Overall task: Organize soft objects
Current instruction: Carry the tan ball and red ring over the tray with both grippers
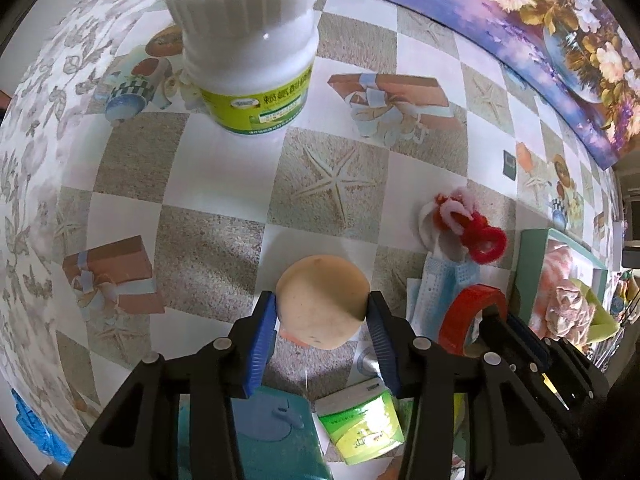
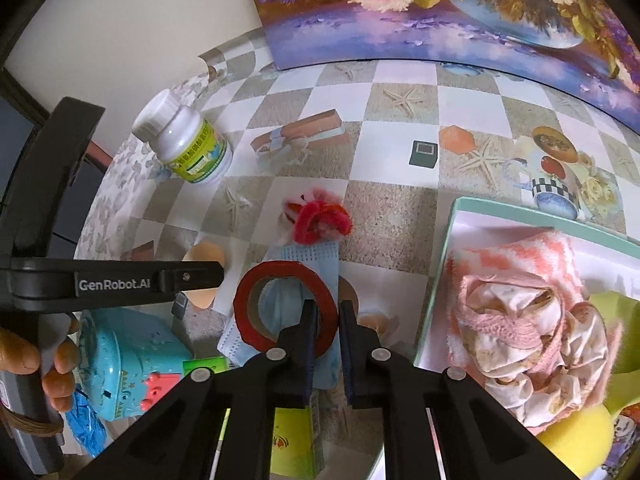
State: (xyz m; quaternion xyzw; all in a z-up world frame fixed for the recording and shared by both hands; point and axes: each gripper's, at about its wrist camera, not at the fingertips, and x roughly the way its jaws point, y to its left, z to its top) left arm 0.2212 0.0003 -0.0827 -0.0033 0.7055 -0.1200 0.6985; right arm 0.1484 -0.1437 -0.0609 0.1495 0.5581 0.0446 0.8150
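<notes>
1. Left claw (image 1: 322, 312) clasped the round peach sponge (image 1: 323, 302) against the checkered surface (image 1: 224, 168); right claw (image 2: 328, 316), at its 3 o'clock, clenched the red tape ring (image 2: 285, 306).
2. Risk: the sponge could spring free of a light squeeze; lifting the ring might drag the blue mask (image 2: 304, 254) beneath it.
3. Only the right wrist view showed the teal tray (image 2: 456, 216) with pink cloths (image 2: 520, 320); only the left showed the sponge grasp.

left claw (image 1: 322, 312): black arms, blue ribbed pads, silver screws | side marking: GenRobot.AI
</notes>
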